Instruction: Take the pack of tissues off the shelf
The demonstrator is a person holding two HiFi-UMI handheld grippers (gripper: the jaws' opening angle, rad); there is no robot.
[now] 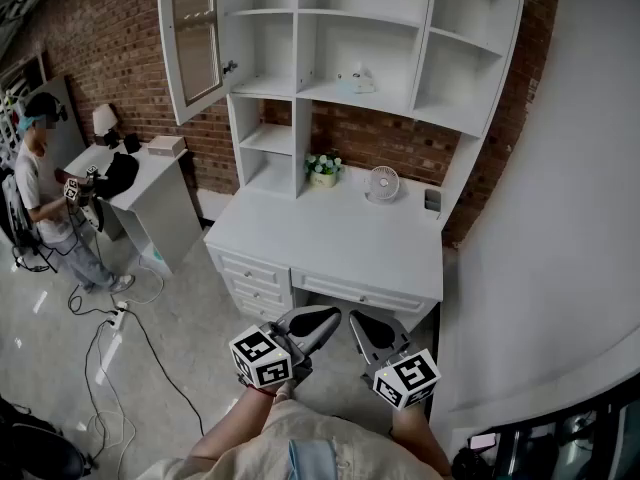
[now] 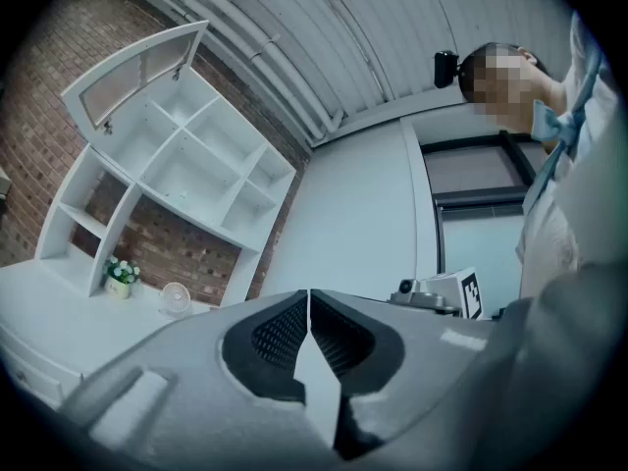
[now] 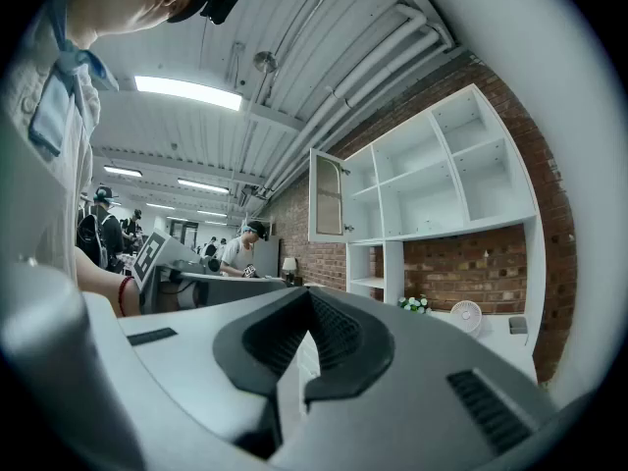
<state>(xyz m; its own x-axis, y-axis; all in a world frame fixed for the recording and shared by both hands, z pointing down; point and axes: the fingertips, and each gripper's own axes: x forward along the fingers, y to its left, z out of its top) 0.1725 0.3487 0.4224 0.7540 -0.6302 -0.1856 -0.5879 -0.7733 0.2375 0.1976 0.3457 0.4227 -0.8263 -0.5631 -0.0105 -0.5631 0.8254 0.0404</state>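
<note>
Your left gripper (image 2: 309,297) and right gripper (image 3: 309,297) both have their jaws pressed together on nothing. The pack of tissues (image 1: 360,78) lies well ahead of and above your fingertips, on the middle shelf of the white shelf unit (image 1: 300,43) (its glass door (image 1: 190,38) stands open). Just beyond the fingers lies the white desk (image 1: 330,243), bearing a small fan (image 1: 381,183) and a flower pot (image 1: 323,166) against the brick wall (image 1: 100,38). Cables (image 1: 110,338) trail over the grey floor left of them.

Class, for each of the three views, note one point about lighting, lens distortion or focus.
Head view: even light, the wide lens bows the white shelf unit. Left gripper view: fisheye circle with black corners, scene tilted. Right gripper view: the long ceiling strip light glares white.
</note>
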